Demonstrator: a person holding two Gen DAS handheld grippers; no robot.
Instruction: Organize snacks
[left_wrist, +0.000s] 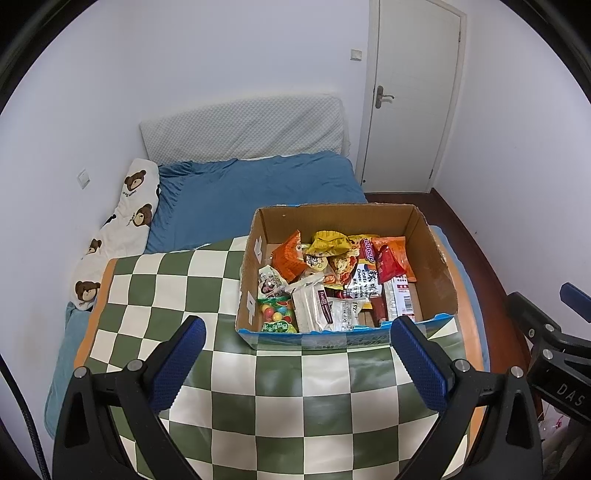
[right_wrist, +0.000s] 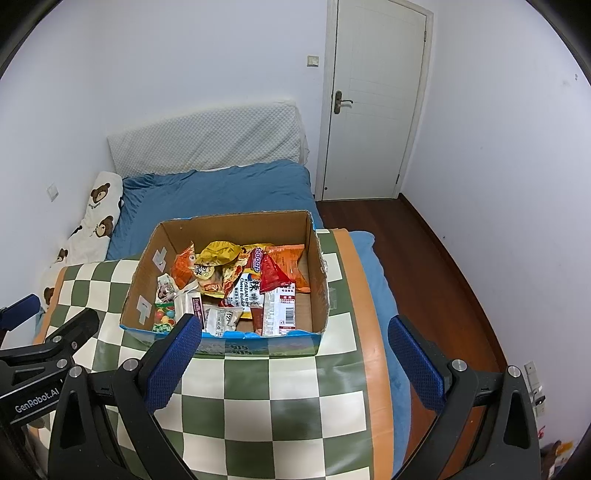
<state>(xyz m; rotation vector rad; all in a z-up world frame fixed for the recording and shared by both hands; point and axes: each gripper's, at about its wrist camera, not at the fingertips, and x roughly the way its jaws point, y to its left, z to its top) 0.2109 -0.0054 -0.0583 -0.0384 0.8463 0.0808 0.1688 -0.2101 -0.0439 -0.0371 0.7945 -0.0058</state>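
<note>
both grippers, left gripper (left_wrist: 297, 354) and right gripper (right_wrist: 295, 354), hang spread wide, holding nothing. beyond them the cardboard box (left_wrist: 436, 266) of snacks (left_wrist: 332, 280) sits on the checkered cloth (left_wrist: 277, 398)

Blue bed (left_wrist: 258, 192), bear-print pillow (left_wrist: 122, 229), closed white door (right_wrist: 373, 99), checkered cloth (right_wrist: 258, 398).

"GenRobot.AI" reads white on the black body of the left hand-held gripper (right_wrist: 37, 365), "DAS" on the right hand-held gripper (left_wrist: 565, 384). In the cardboard box (right_wrist: 317, 280), a white packet (right_wrist: 248, 291) says "KOREAN" and "Cheese"; a purple strip (right_wrist: 257, 260) beside it reads "sedaap".
</note>
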